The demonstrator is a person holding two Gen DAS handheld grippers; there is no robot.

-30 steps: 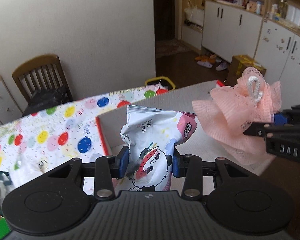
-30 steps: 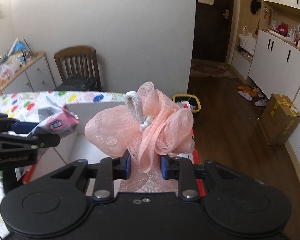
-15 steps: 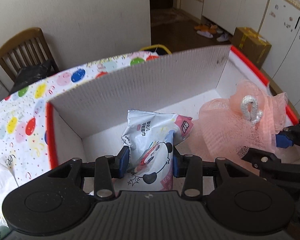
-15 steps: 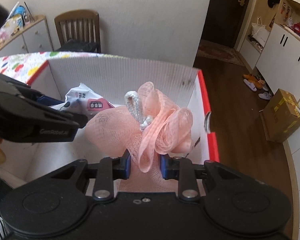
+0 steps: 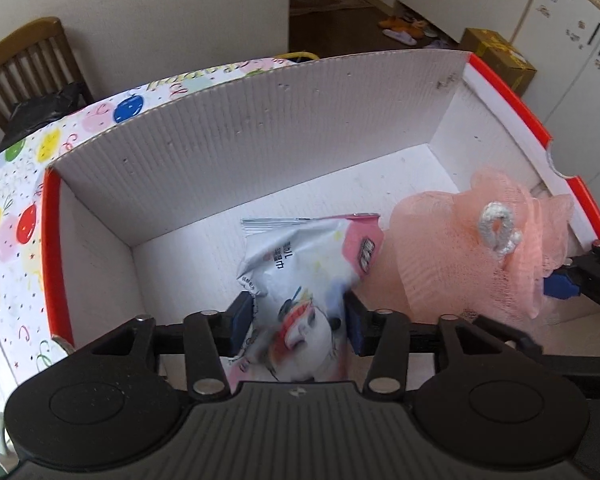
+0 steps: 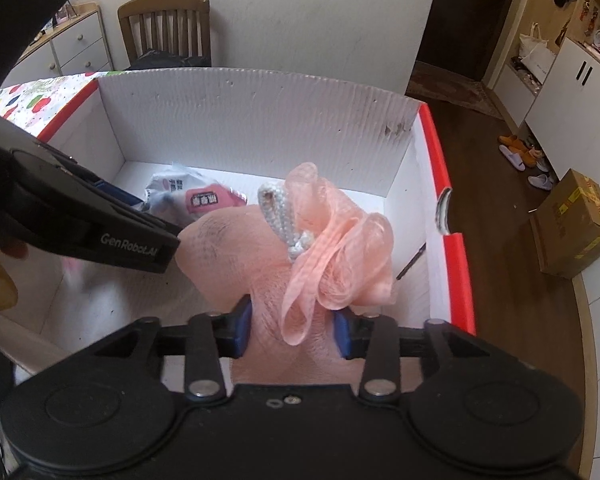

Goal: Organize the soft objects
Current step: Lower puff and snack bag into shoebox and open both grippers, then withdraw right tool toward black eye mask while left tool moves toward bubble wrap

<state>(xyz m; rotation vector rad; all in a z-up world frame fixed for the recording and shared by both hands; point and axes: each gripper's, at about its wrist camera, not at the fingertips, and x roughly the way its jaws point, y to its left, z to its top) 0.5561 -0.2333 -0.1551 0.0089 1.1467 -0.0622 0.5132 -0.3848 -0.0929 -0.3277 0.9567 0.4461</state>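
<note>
A white wet-wipes packet (image 5: 300,264) with a panda print stands between the jaws of my left gripper (image 5: 298,322), low inside the white, red-rimmed cardboard box (image 5: 260,92). The jaws are opening and the packet's lower part is blurred. A peach mesh bath pouf (image 6: 340,248) with a white cord loop sits between the jaws of my right gripper (image 6: 292,332), which are also opening, their pads just at its sides. In the left wrist view the pouf (image 5: 460,256) rests right of the packet. In the right wrist view the packet (image 6: 188,196) lies behind my left gripper's finger (image 6: 100,216).
The box (image 6: 260,120) stands on a balloon-print tablecloth (image 5: 12,208). A wooden chair (image 6: 164,28) is behind the table by the wall. A brown carton (image 6: 576,228) sits on the wood floor to the right, near white cabinets (image 6: 580,92).
Both grippers tipped down and sank into the box with the packet and the pouf. The jaws of both now stand wider apart than before.
</note>
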